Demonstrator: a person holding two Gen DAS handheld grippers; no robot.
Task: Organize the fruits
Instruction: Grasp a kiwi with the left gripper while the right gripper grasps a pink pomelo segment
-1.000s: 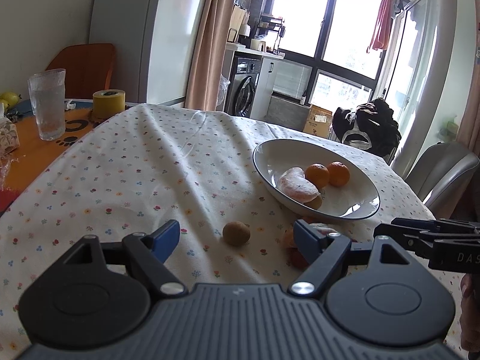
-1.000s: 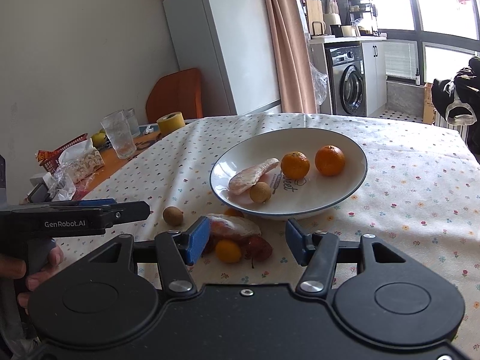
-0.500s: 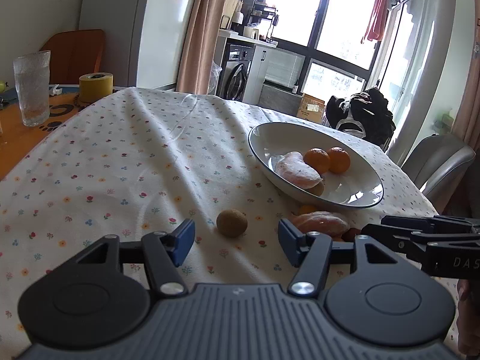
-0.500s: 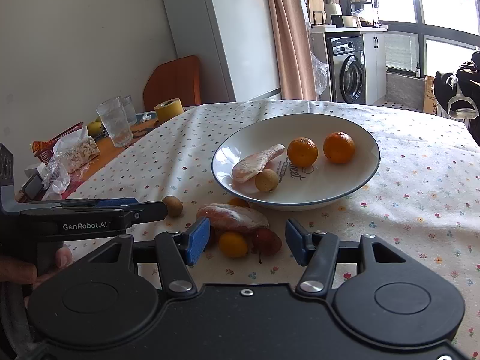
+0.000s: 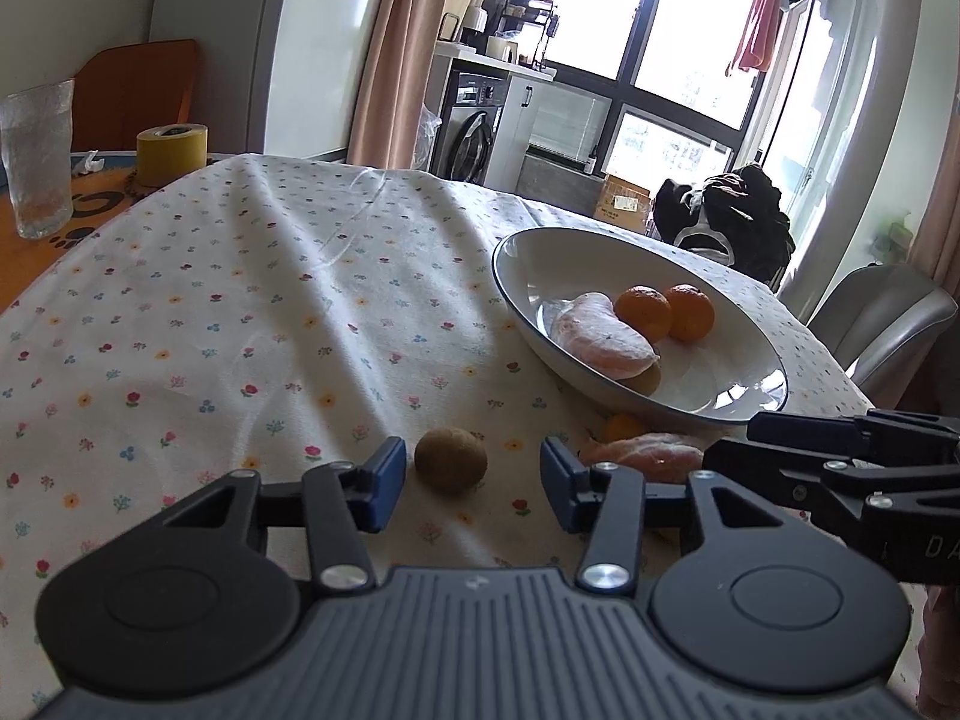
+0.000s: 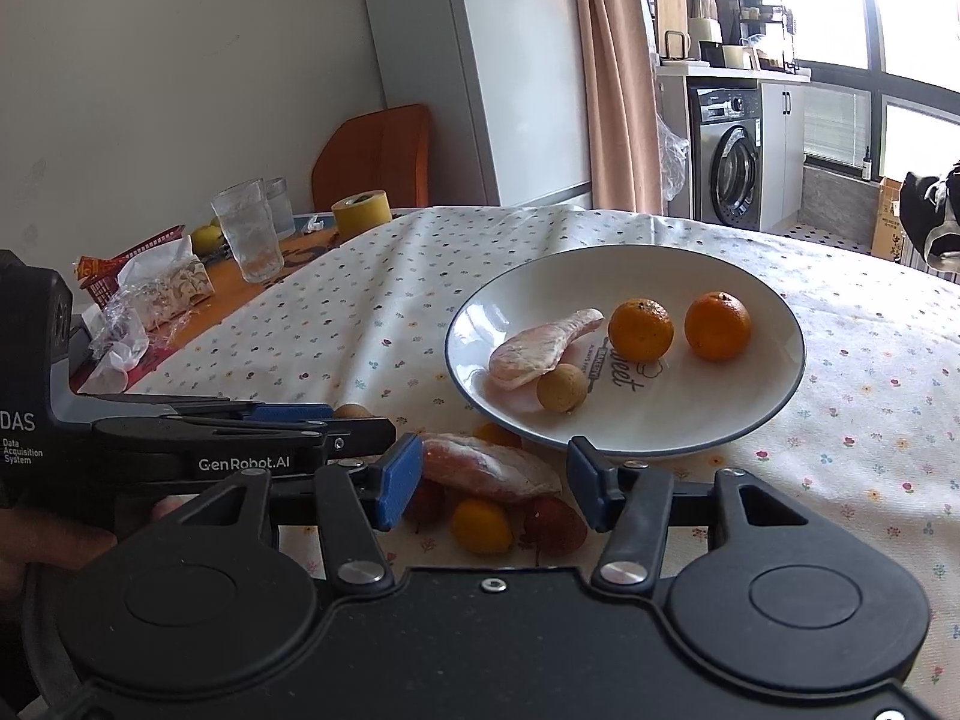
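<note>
Both grippers have dropped lower and come closer to the loose fruit since the earlier frames. The small brown round longan (image 5: 450,467) on the floral tablecloth (image 5: 240,312) now sits between the blue fingertip pads of the left gripper (image 5: 465,483), closer to the left pad, not touching either; jaws wide open, nothing held. The right gripper (image 6: 489,480) is also wide open and empty, its pads on either side of the peeled pink pomelo segment (image 6: 489,468) lying on the cloth. Just in front of that segment: a small yellow-orange kumquat (image 6: 482,525) and a red lychee (image 6: 555,531), another red fruit partly hidden behind the left pad. A second small orange fruit (image 6: 497,434) peeks out by the plate edge.

The white blue-rimmed plate (image 6: 750,420) is just beyond the pile, holding two mandarins (image 6: 641,329), a peeled pomelo segment and a tan longan touching it.

Far left, off the cloth: clear textured glass (image 6: 247,231), yellow tape roll (image 6: 361,211), red basket with snack bags (image 6: 141,288). A hand (image 6: 66,540) grips the left tool's handle.
</note>
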